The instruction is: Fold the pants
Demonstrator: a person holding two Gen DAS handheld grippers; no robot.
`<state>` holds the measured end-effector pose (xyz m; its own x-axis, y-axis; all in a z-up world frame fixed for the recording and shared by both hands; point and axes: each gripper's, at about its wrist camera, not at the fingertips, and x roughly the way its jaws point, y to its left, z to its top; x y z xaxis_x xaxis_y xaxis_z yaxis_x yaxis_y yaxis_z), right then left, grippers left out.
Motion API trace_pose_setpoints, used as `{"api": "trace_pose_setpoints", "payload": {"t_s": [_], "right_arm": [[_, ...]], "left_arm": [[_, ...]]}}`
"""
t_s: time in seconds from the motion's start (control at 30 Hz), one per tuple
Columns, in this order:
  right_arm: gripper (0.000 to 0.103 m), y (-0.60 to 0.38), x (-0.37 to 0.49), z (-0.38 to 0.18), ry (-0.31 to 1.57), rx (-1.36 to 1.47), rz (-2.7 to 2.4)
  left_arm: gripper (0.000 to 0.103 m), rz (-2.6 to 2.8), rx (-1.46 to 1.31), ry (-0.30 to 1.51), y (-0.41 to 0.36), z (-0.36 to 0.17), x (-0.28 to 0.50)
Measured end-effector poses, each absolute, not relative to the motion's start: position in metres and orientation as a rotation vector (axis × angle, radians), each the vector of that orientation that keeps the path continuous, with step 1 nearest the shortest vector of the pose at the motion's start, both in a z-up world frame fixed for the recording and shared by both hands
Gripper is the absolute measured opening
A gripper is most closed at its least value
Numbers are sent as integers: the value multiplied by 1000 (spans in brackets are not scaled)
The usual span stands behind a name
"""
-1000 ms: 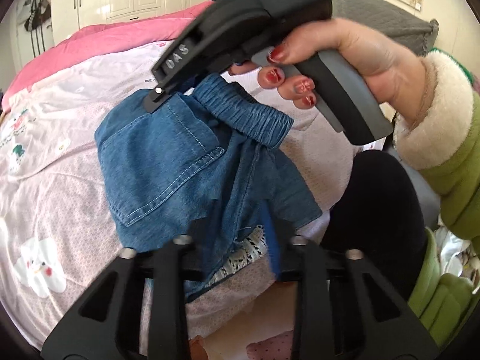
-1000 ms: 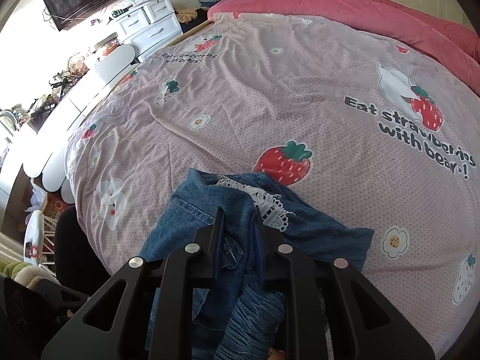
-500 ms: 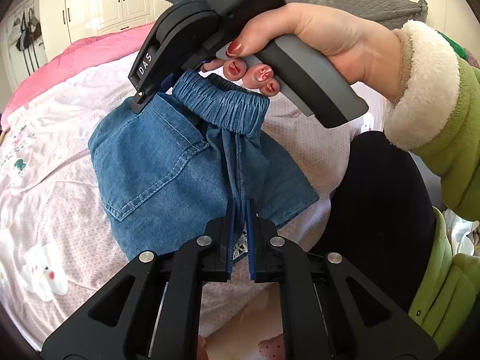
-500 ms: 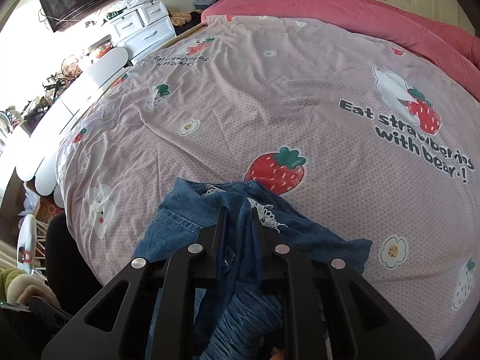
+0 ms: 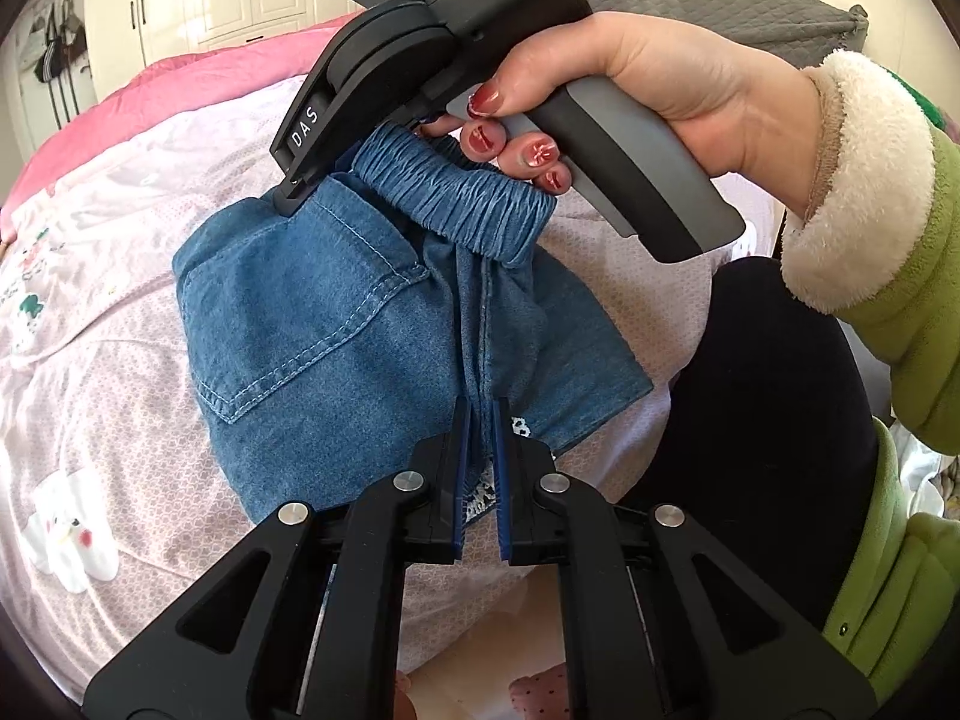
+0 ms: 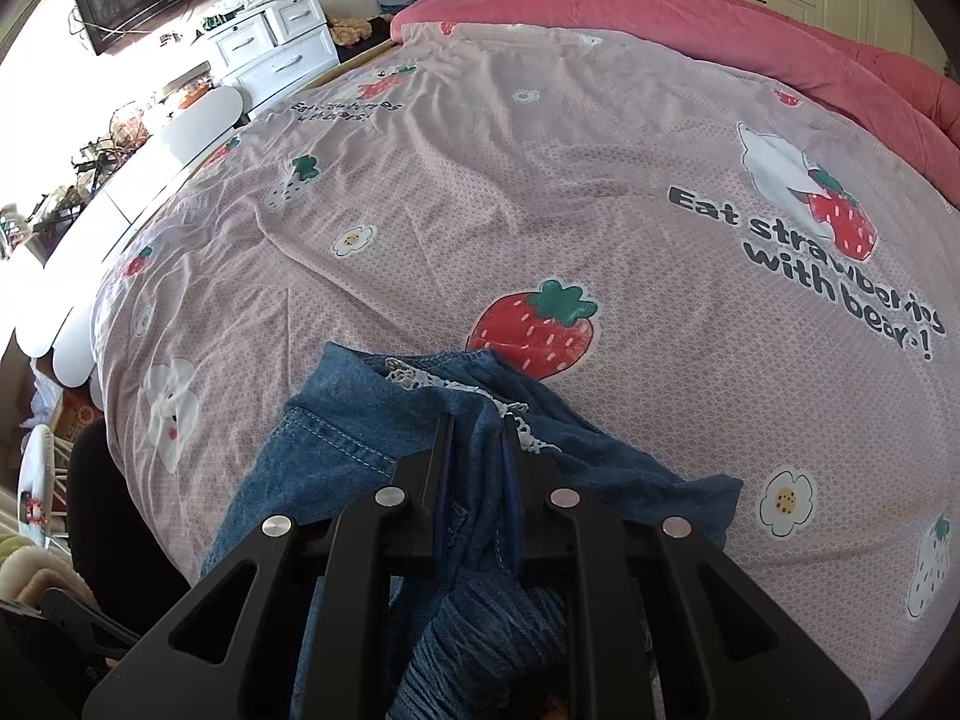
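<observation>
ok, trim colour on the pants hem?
White lace trim on the blue denim pants; clearest in the right wrist view.

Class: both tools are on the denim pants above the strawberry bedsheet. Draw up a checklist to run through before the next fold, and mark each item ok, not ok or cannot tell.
1. Left tool shut on the pants, near the lace-trimmed hem: ok.
2. Right tool shut on the pants at the elastic waistband: ok.
3. Pants spread flat, free of bunching: not ok; the denim hangs crumpled between the tools.
4. Two legs aligned edge to edge: cannot tell; layers overlap and hide each other.
5. Bare bedsheet ahead to lay the pants on: ok.
6. Lace trim tucked inside: not ok; it shows at the edge.
</observation>
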<state>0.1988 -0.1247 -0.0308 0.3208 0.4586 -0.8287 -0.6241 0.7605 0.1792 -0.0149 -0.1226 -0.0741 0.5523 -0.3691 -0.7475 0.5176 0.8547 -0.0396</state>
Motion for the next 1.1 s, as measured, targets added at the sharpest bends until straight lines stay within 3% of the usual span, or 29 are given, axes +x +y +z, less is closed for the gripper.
{"api": "trace_pose_setpoints", "payload": {"t_s": [0.23,0.4,0.57,0.73,0.8,0.87,1.1], "right_arm": [[14,-126,198,-25,1026,-150,703],[21,-145,182,4,965,-72,706],[42,-169,152,27,892,-30,709],[42,-186,121,31,866,-54,710],[36,-184,110,25,878,-88,721],[22,-182,103,16,896,-133,707],[18,-180,100,-20,955,-189,651]], "left_arm": [[2,-530,181,846,-121,-72,-12],[2,-535,166,853,-120,-73,-10],[2,-539,148,853,-117,-72,-8],[2,-544,123,850,-112,-70,-7],[2,-545,118,851,-110,-69,-7],[2,-544,115,851,-108,-69,-7],[2,-542,106,861,-106,-69,-10]]}}
